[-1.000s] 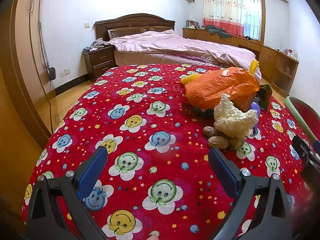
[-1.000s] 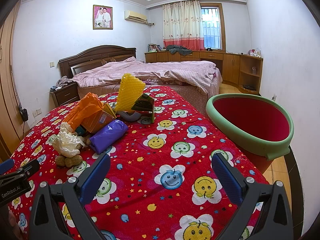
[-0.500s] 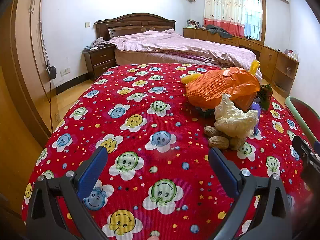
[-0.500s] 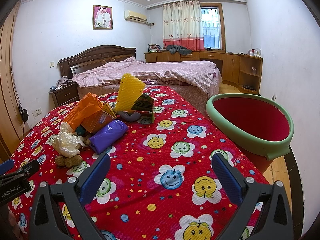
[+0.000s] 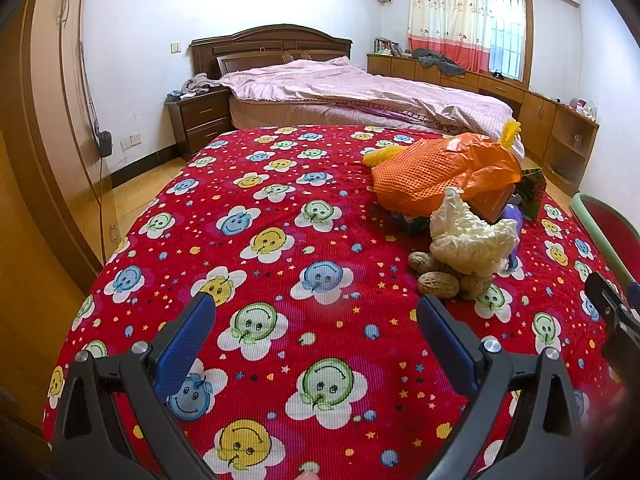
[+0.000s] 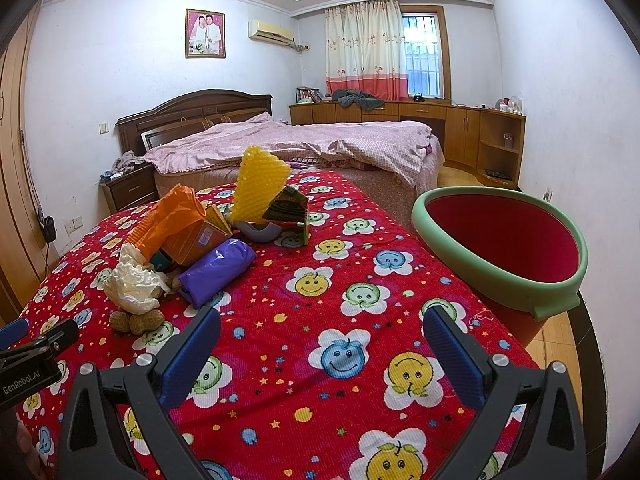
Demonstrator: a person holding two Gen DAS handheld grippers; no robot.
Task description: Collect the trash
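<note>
Trash pile was found heaped on the red smiley cloth, left of centre in right wrist view: crumpled white wrapper over peanuts, purple pouch beside it, orange bag on a box, yellow mesh upright behind. Red bin with green rim was seen just off the cloth's right edge, nothing visible inside. Nothing was changed against the frames a second and half a second back: pile untouched, both views nearly identical. Left gripper was held low over the cloth, jaws spread wide, nothing between them, peanuts just beyond its right finger. Right gripper was likewise spread and empty, between pile and bin. Collection was judged not started; first pick pending, likely wrapper or peanuts
</note>
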